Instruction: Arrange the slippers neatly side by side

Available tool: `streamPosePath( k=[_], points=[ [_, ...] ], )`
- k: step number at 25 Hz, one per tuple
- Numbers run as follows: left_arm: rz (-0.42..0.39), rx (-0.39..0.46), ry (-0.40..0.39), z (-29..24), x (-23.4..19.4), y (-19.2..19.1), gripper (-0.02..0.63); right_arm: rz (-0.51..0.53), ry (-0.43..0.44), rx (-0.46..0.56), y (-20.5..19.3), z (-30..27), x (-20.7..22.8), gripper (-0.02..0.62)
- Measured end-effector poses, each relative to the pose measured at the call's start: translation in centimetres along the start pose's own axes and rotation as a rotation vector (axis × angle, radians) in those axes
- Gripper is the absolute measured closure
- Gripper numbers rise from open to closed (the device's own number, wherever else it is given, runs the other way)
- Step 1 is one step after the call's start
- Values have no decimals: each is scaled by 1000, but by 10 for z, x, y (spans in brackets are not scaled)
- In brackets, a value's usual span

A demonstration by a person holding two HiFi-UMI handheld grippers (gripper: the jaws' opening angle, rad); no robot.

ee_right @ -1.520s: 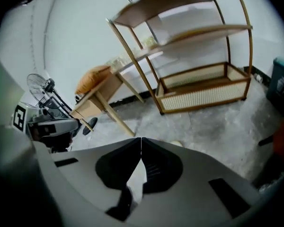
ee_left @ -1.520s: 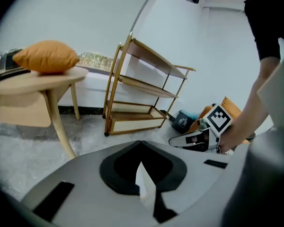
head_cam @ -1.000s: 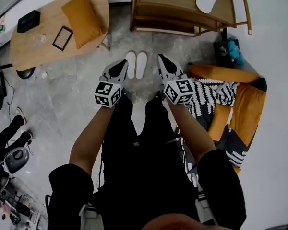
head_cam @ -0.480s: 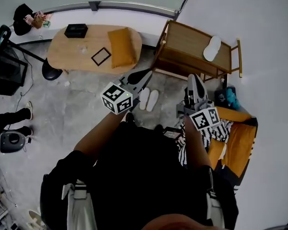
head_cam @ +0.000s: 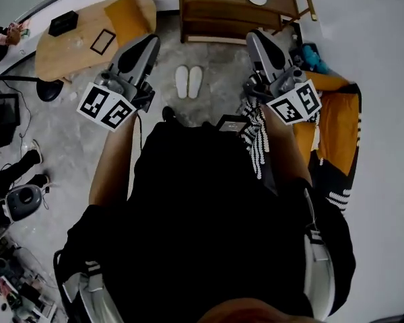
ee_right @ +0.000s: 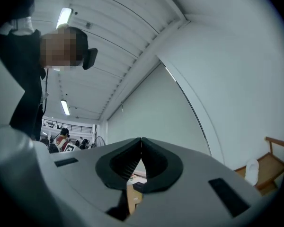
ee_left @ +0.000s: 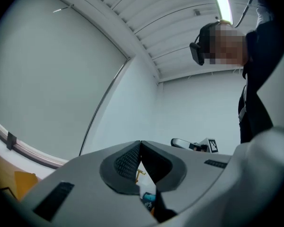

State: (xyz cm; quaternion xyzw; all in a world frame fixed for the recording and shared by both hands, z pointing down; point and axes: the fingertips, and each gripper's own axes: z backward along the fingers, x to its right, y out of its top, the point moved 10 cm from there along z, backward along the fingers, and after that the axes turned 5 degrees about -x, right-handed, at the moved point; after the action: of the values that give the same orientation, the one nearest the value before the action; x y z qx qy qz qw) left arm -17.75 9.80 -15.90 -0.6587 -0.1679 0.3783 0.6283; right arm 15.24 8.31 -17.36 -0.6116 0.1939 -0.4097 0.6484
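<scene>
Left gripper view shows the left gripper (ee_left: 140, 145) with its two jaws pressed together and nothing between them, pointing toward a pale wall. In the right gripper view the right gripper (ee_right: 141, 141) also has its jaws together and empty. In the head view both grippers are held up in front of the person, one at each side. Between them, down on the grey floor (head_cam: 215, 73), the pair of white slippers (head_cam: 189, 81) lies side by side, the two touching along their length, well apart from both grippers. Beyond the slippers stands a wooden chair (head_cam: 222, 9). At the left is an oval wooden table (head_cam: 71, 46) with an orange cushion (head_cam: 129, 15) on it.
</scene>
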Motion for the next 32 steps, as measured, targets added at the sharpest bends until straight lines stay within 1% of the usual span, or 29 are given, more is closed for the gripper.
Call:
streamPosePath(
  k=[3, 5, 9, 13, 15, 17, 19, 22, 26, 29, 32],
  points=[
    [38, 67, 6, 5, 33, -10, 591, 53, 23, -34, 11, 44, -7, 563],
    [26, 85, 20, 10, 60, -20, 591, 89, 19, -54, 12, 75, -13, 563],
    [-27, 36, 51, 13, 103, -43, 591, 129, -42, -69, 5, 125, -14, 563],
    [-88, -45, 128, 18, 127, -65, 591, 105, -104, -69, -10, 151, -17, 565],
    [-93, -42, 182, 29, 135, -69, 591, 92, -135, -76, -17, 158, -24, 565],
    [-81, 1, 232, 43, 138, -66, 591, 96, -157, -88, -24, 163, -34, 565],
    [-105, 26, 259, 56, 139, -62, 591, 105, -174, -104, -31, 166, -44, 565],
    [-136, 18, 256, 72, 139, -59, 591, 114, -209, -130, -40, 171, -62, 565],
    [-124, 17, 253, 109, 150, -63, 591, 114, -241, -140, -50, 177, -99, 565],
    [-111, -3, 257, 148, 160, -76, 591, 116, -240, -162, -59, 177, -131, 565],
    [-89, -31, 280, 182, 161, -96, 591, 130, -225, -180, -69, 174, -156, 565]
  ],
)
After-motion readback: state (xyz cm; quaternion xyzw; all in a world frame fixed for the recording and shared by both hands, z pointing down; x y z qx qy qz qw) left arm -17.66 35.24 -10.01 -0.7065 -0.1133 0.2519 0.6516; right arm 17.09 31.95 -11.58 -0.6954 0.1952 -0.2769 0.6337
